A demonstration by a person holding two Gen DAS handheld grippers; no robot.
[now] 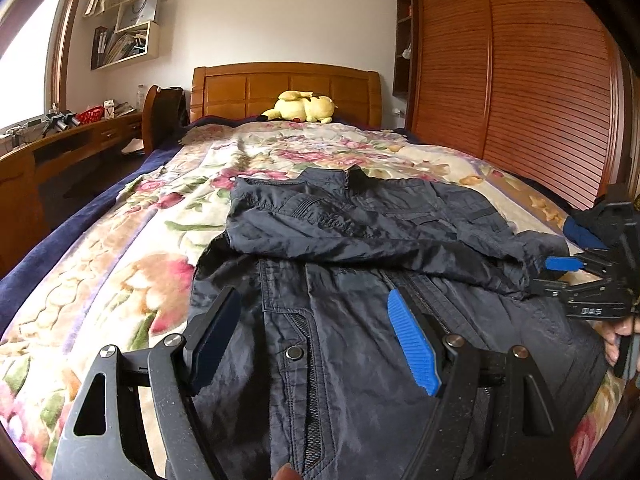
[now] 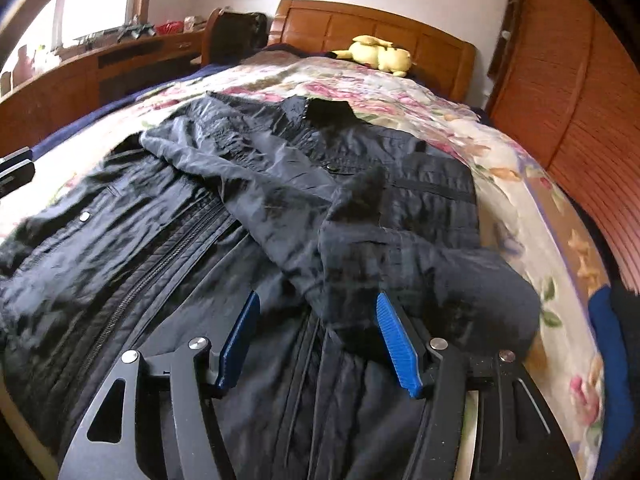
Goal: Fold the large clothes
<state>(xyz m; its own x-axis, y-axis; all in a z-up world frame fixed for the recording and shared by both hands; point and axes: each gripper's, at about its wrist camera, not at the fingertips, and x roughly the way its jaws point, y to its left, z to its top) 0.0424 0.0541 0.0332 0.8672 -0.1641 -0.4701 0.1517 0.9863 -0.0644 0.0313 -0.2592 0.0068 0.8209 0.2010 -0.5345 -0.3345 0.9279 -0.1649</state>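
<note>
Dark nylon jacket (image 1: 360,280) lies flat on the flowered bed (image 1: 120,264), one sleeve (image 2: 384,248) folded across its chest, so both left tongs (image 1: 316,344) and right tongs (image 2: 320,344) hover released above it.

Dark jacket (image 1: 360,240) flat on bed, sleeves folded across
</note>
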